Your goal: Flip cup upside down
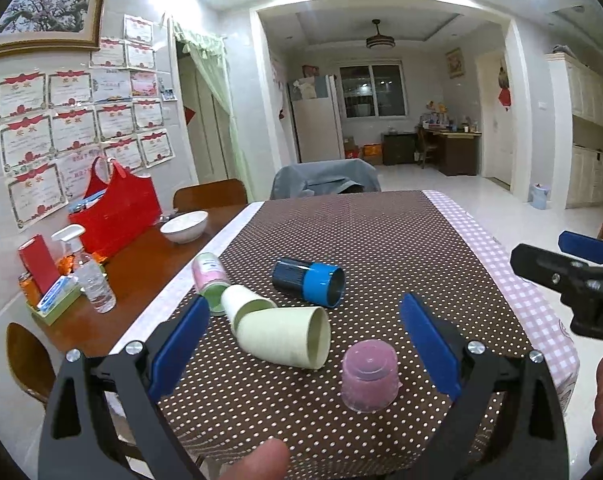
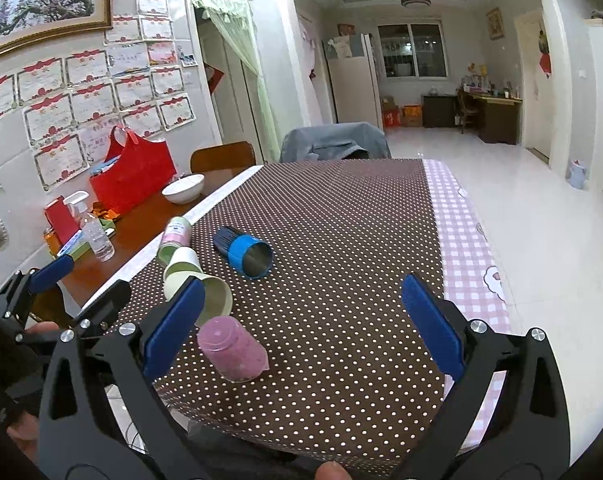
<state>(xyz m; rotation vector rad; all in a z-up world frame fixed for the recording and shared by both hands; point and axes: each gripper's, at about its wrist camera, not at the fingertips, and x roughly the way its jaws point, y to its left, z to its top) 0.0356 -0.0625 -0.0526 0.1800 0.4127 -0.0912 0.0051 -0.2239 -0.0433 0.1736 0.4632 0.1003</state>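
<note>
A pink translucent cup (image 1: 368,376) stands upside down, base up, on the dotted brown tablecloth (image 1: 365,240) near the front edge. It also shows in the right wrist view (image 2: 233,350). My left gripper (image 1: 305,340) is open and empty, its blue pads either side of the pink cup and a pale green cup (image 1: 285,336) lying on its side. My right gripper (image 2: 301,320) is open and empty, held above the cloth right of the pink cup. It also shows at the right edge of the left wrist view (image 1: 573,268).
A blue steel tumbler (image 1: 308,282) lies on its side mid-table. A cream paper cup (image 1: 245,304) and a pink-labelled green cup (image 1: 210,280) lie left of it. On the wooden table to the left stand a white bowl (image 1: 183,226), a red bag (image 1: 117,208) and a spray bottle (image 1: 89,276).
</note>
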